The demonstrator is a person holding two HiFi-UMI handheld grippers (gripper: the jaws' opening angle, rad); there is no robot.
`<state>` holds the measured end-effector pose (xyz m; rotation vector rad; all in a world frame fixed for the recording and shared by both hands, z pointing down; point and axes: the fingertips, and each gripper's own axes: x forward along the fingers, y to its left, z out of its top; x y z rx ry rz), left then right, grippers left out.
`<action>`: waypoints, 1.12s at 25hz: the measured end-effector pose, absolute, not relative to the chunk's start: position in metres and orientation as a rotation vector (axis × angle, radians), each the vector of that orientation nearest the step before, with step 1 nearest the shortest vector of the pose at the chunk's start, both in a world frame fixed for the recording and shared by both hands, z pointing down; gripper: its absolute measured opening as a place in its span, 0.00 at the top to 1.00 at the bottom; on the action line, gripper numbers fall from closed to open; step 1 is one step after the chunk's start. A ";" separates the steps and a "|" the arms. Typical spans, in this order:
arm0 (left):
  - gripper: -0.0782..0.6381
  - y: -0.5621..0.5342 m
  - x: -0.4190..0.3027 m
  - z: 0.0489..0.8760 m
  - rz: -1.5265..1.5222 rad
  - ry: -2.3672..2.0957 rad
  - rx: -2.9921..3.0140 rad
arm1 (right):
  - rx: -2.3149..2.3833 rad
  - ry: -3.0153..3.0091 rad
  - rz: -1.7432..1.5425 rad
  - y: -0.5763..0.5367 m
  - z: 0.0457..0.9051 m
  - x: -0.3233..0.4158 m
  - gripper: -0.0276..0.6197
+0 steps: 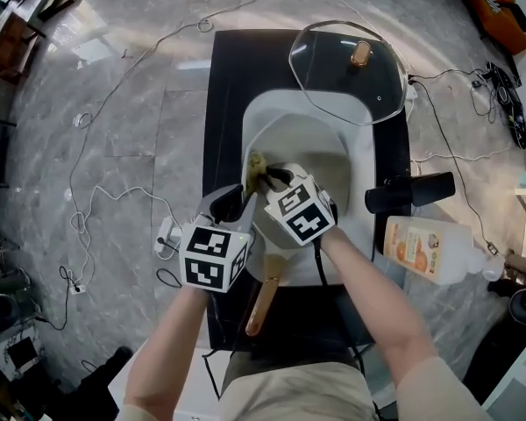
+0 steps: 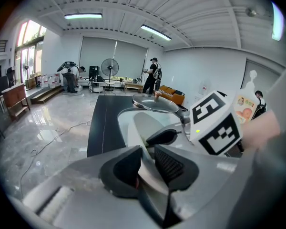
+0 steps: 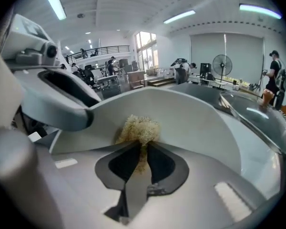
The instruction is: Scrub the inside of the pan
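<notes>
A pale grey pan [image 1: 314,154] with a wooden handle [image 1: 263,302] stands tilted in a white basin [image 1: 361,119] on the black table. My left gripper [image 1: 237,202] is shut on the pan's near-left rim [image 2: 151,174], its pads pressing the thin wall from both sides. My right gripper [image 1: 268,181] is shut on a yellowish scouring pad [image 1: 256,167] and holds it against the pan's inner wall. In the right gripper view the scouring pad [image 3: 139,128] sticks out past the right gripper [image 3: 142,157] onto the pan's wall [image 3: 200,123], with the left gripper's body [image 3: 57,97] at upper left.
A glass lid [image 1: 351,68] with a brown knob leans on the basin's far rim. A black handle-like object [image 1: 409,191] and a detergent bottle [image 1: 430,249] lie to the right of the basin. Cables trail over the marble floor [image 1: 131,103]. People stand far off in the room.
</notes>
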<state>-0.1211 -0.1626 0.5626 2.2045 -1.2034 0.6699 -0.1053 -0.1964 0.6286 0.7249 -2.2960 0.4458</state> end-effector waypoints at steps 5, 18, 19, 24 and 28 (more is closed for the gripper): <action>0.74 -0.163 -0.120 0.561 0.665 -1.202 2.209 | 0.900 -2.191 0.249 -0.238 0.637 -0.086 0.88; 0.74 -0.162 -0.120 0.563 0.666 -1.203 2.206 | 0.978 -1.780 0.315 -0.236 0.713 0.010 0.88; 0.74 -0.162 -0.120 0.563 0.666 -1.199 2.207 | 0.948 -1.762 0.344 -0.228 0.716 0.015 0.88; 0.74 -0.162 -0.120 0.563 0.673 -1.189 2.205 | 0.754 -1.716 0.420 -0.178 0.723 0.018 0.88; 0.74 -0.162 -0.119 0.564 0.676 -1.191 2.205 | 0.599 -1.724 0.420 -0.135 0.715 0.000 0.89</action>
